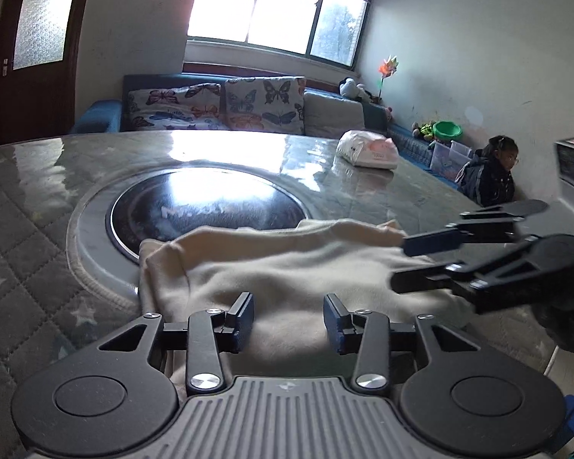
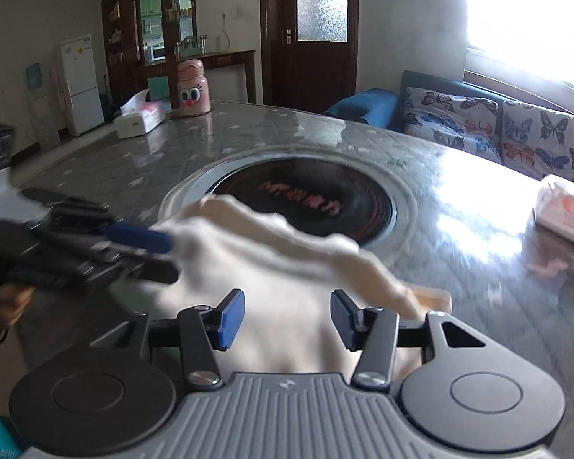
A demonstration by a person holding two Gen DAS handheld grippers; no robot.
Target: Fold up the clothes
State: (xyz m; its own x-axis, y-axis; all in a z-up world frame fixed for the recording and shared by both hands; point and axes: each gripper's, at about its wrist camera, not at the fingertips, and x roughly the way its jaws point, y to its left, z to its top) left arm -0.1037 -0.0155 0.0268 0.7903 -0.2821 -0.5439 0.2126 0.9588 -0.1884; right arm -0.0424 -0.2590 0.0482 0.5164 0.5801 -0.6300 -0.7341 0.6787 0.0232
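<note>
Near the surface's [image 1: 38,199] front edge the cream garment [image 1: 287,267] is spread — long axis left to right, between both grippers; left gripper [image 1: 289,323] and right gripper [image 2: 287,319] fingers are held wide, empty.

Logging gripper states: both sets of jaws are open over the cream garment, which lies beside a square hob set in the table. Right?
Almost. The hob is round, not square, as the right wrist view shows. The left gripper, right gripper and cream garment are as you say.
</note>
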